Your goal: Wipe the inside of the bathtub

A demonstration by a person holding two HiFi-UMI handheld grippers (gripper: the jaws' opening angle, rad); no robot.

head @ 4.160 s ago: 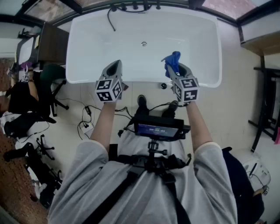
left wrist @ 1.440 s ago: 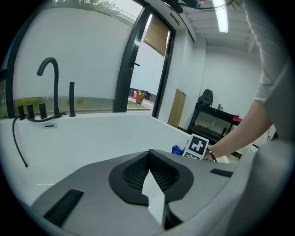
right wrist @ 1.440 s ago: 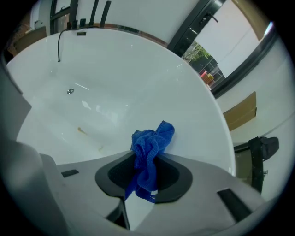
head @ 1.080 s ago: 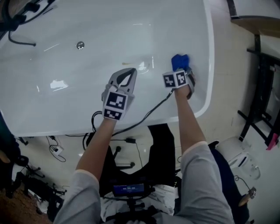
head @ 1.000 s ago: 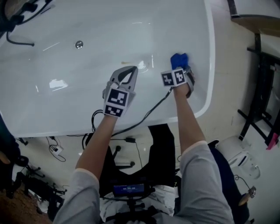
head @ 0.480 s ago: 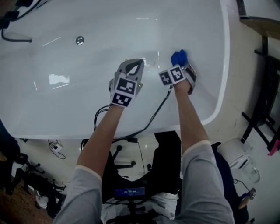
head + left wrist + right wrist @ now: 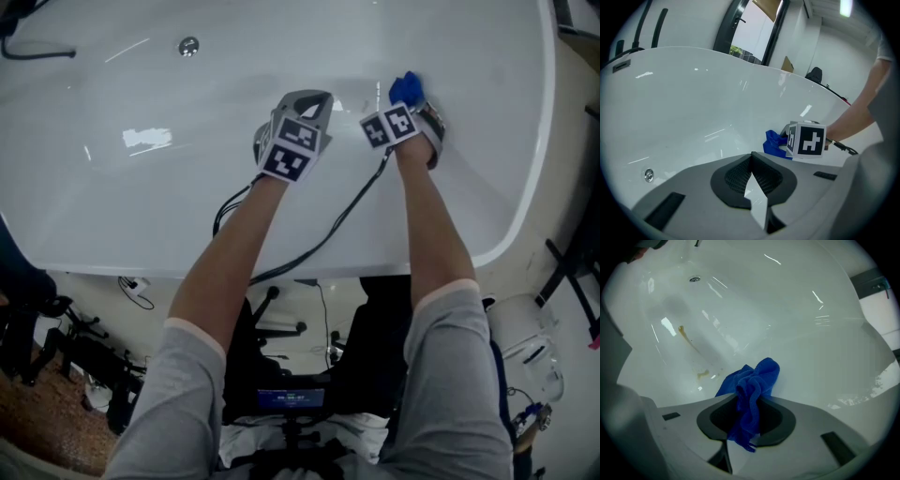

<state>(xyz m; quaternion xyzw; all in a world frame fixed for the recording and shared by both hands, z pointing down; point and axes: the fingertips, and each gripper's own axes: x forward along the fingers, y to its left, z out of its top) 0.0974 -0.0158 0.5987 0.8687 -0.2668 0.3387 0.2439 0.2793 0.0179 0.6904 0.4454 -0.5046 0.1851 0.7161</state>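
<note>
Head view looks steeply down into a glossy white moulded bathtub (image 7: 112,216) with smooth, curved walls. Right gripper (image 7: 749,398) has its 2 grey jaws clamped almost together on a crumpled blue terry cloth (image 7: 757,378), whose bunched end pokes out toward the tub's sloping inner wall near its right-hand end. Left gripper (image 7: 751,154), just beside it inside the basin, has its ribbed black pads meeting tip to tip with nothing between them. A thin yellow-brown streak (image 7: 685,335) marks the tub floor, with a round metal drain (image 7: 188,45) farther along.
</note>
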